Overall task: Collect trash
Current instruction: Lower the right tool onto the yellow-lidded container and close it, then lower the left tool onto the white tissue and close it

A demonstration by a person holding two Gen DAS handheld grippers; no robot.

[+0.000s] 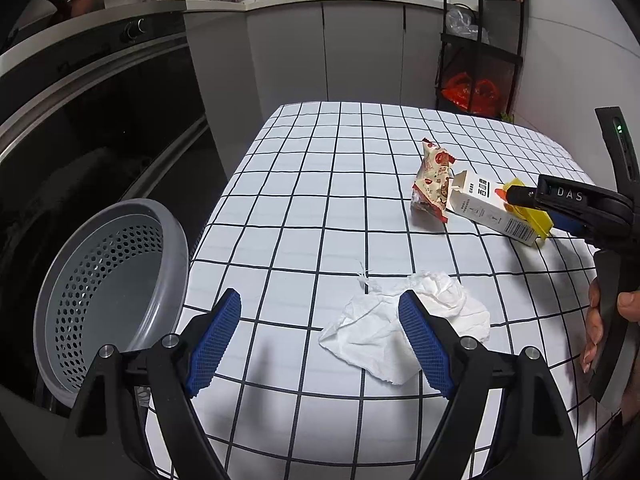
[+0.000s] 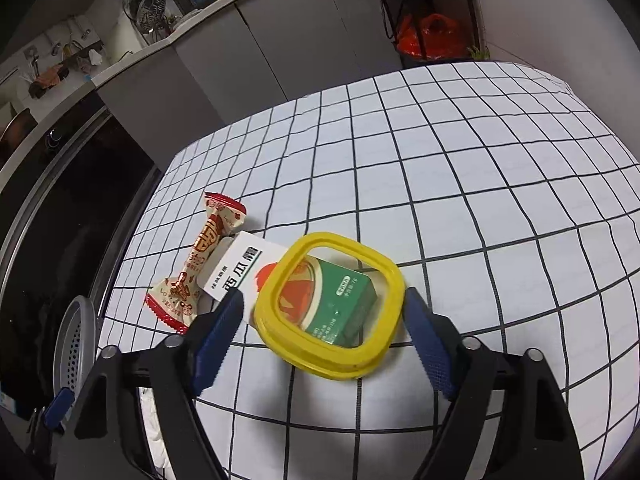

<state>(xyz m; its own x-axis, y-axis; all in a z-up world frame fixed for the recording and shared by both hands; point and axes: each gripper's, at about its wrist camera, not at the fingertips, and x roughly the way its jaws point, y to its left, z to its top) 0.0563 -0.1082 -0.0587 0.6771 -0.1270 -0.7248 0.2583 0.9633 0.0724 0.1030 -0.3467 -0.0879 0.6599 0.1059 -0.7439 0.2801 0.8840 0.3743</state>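
Note:
A crumpled white tissue [image 1: 404, 328] lies on the checked tablecloth [image 1: 320, 200]. My left gripper [image 1: 320, 316] is open above the cloth, its right finger over the tissue's edge. A red and beige snack wrapper [image 1: 434, 182] [image 2: 200, 268], a white and green carton [image 1: 492, 210] [image 2: 328, 300] and a yellow-rimmed clear lid [image 2: 330, 306] [image 1: 528, 212] lie together further back. The lid rests on the carton. My right gripper [image 2: 324, 336] is open, its fingers on either side of the lid. It also shows in the left wrist view [image 1: 520, 196].
A grey perforated bin [image 1: 108, 300] [image 2: 72, 344] stands off the table's left edge. A dark oven front [image 1: 88, 128] is behind it. Grey cabinets [image 1: 320, 48] and a black rack [image 1: 480, 40] with a red bag stand at the back.

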